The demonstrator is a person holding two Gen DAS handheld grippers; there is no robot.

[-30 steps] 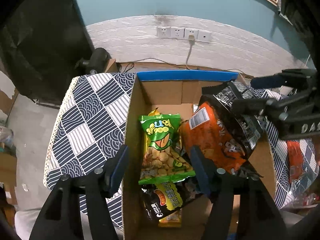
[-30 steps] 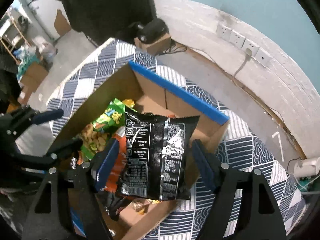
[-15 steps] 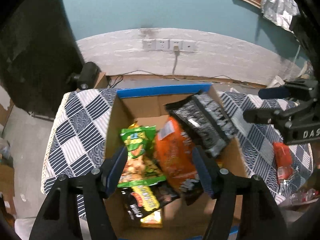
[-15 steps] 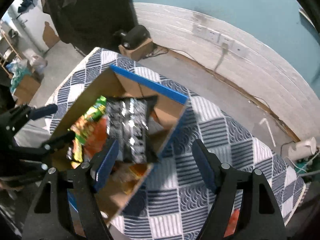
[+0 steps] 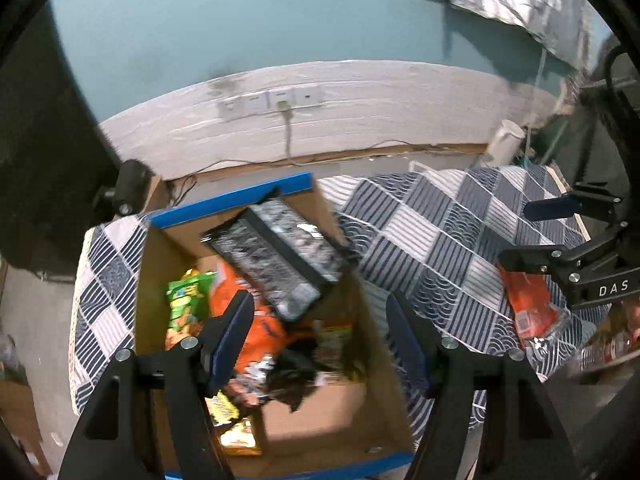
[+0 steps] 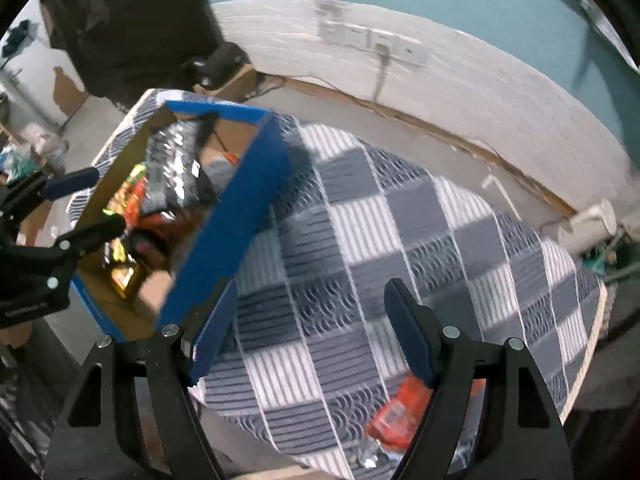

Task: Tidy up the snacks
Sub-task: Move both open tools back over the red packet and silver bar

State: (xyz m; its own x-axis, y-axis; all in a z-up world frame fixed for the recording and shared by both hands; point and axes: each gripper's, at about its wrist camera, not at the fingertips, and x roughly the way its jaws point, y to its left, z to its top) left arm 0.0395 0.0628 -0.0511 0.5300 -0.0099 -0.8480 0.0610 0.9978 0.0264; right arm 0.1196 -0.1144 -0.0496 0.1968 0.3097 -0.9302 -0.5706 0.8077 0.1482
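Observation:
A cardboard box (image 5: 320, 432) with blue-taped rims sits on the left of a checkered table. It holds several snack bags: a black-and-silver bag (image 5: 280, 256) lying on top, an orange bag (image 5: 260, 332), a green bag (image 5: 184, 304). My left gripper (image 5: 320, 340) is open and empty above the box. My right gripper (image 6: 312, 332) is open and empty over the tablecloth right of the box (image 6: 228, 216). An orange-red snack bag (image 6: 400, 412) lies near the table's front edge below the right gripper; it also shows in the left wrist view (image 5: 528, 304).
The blue-and-white checkered tablecloth (image 6: 400, 220) covers the table. A white wall with sockets (image 5: 276, 100) stands behind. A white kettle-like object (image 6: 588, 224) sits past the table's right end. Clutter lies on the floor at far left (image 6: 36, 144).
The right gripper let go of the black-and-silver bag into the box and swung right over the tablecloth. The left gripper has drawn back and higher above the box.

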